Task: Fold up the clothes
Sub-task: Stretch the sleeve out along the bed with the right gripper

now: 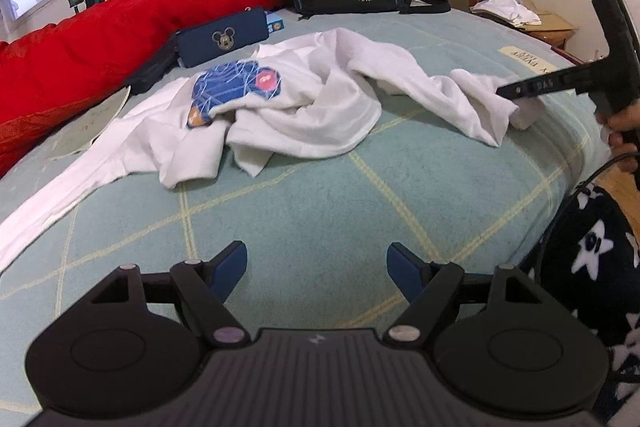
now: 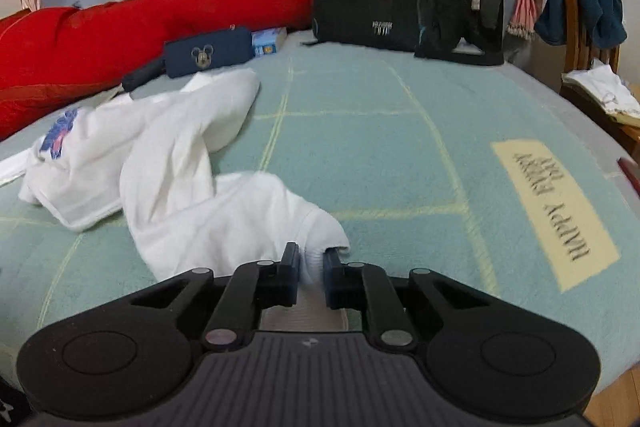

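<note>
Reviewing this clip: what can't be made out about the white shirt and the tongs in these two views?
- White shirt: left wrist view, far sleeve cut off by the left edge; crumpled folds hide its underside.
- Shirt print: right wrist view, blurred, design unreadable.
- Right tongs: shut on the shirt; their own body hides the cloth behind the tips.
- Left tongs: open, nothing hidden.

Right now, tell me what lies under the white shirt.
The white shirt lies crumpled on the green checked blanket, which shows all round it. Its far edge meets a dark case. Whatever sits beneath its folds is covered.
</note>
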`<state>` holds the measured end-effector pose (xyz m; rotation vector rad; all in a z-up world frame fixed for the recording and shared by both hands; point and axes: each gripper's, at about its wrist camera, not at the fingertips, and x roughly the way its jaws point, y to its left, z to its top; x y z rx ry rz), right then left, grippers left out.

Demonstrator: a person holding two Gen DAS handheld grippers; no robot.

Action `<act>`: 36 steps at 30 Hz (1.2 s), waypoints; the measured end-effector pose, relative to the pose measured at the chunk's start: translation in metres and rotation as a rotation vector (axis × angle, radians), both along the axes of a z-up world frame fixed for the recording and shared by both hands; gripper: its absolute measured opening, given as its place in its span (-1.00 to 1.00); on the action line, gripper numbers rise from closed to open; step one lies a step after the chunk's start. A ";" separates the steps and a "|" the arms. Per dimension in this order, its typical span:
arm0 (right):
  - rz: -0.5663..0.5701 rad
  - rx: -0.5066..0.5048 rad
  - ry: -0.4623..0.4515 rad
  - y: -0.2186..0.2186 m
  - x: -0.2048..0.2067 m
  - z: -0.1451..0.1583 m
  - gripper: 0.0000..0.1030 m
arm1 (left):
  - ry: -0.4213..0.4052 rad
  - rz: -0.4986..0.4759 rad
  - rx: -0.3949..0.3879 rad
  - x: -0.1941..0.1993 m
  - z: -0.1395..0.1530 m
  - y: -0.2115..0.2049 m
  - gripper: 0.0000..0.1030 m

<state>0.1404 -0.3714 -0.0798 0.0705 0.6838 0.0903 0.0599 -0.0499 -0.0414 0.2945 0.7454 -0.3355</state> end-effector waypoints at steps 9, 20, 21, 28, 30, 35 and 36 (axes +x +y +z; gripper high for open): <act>-0.131 -0.175 -0.066 -0.065 0.047 0.041 -0.71 | 0.005 0.002 -0.010 0.010 0.000 -0.022 0.51; -0.266 -0.230 -0.019 -0.146 0.112 0.055 -0.71 | 0.006 0.003 0.004 0.023 0.001 -0.050 0.51; -0.275 -0.228 -0.012 -0.153 0.117 0.055 -0.71 | 0.007 0.003 0.006 0.024 0.001 -0.052 0.51; -0.359 -0.257 0.022 -0.196 0.143 0.053 -0.71 | 0.020 0.006 -0.001 0.039 0.000 -0.063 0.51; -0.381 -0.259 0.027 -0.209 0.148 0.055 -0.71 | 0.019 0.006 0.004 0.042 0.000 -0.066 0.51; -0.456 -0.241 0.029 -0.241 0.163 0.060 -0.71 | 0.021 0.010 0.012 0.051 -0.002 -0.072 0.51; -0.472 -0.227 0.035 -0.248 0.165 0.059 -0.71 | 0.023 0.010 0.014 0.052 -0.003 -0.073 0.51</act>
